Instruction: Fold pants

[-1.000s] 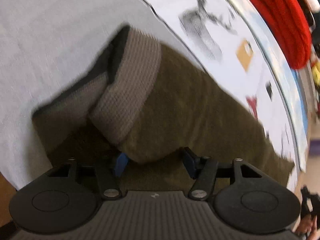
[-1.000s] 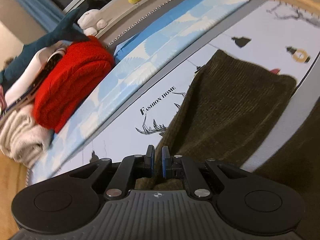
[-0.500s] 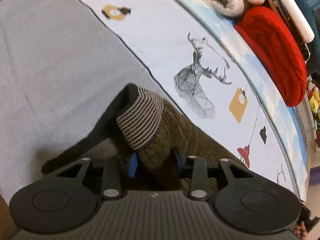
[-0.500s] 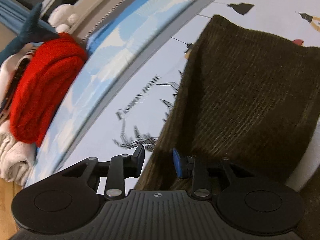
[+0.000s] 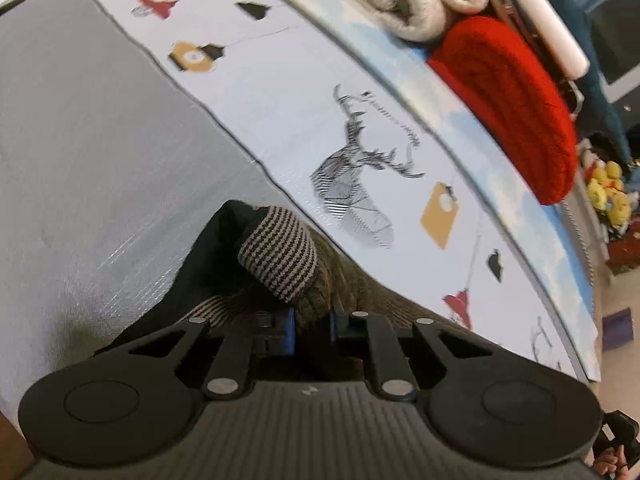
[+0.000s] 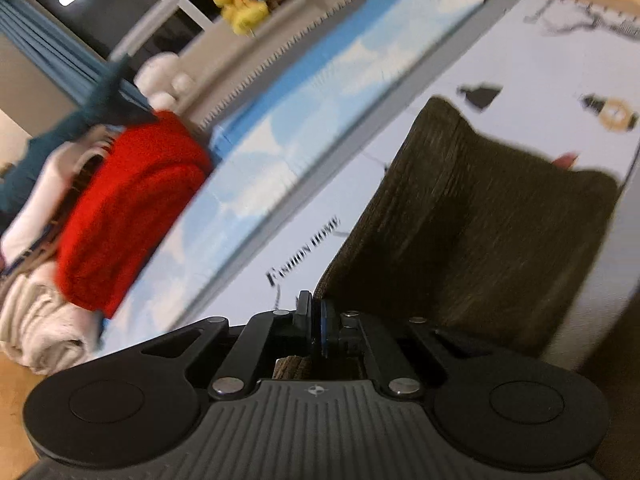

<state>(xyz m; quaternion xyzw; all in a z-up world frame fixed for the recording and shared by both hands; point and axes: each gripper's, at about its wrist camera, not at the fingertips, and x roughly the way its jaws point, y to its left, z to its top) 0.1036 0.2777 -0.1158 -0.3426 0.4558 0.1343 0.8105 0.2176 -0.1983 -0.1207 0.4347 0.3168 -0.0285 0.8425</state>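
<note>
Both claws — left claw [image 5: 312,326], right claw [image 6: 315,330] — pinch ribbed olive pants [image 6: 480,232]; left just closed.

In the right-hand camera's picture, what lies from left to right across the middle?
Cream towel → red knit → blue cloud-print cloth → "Fashion Home" lettering → olive pants.
</note>
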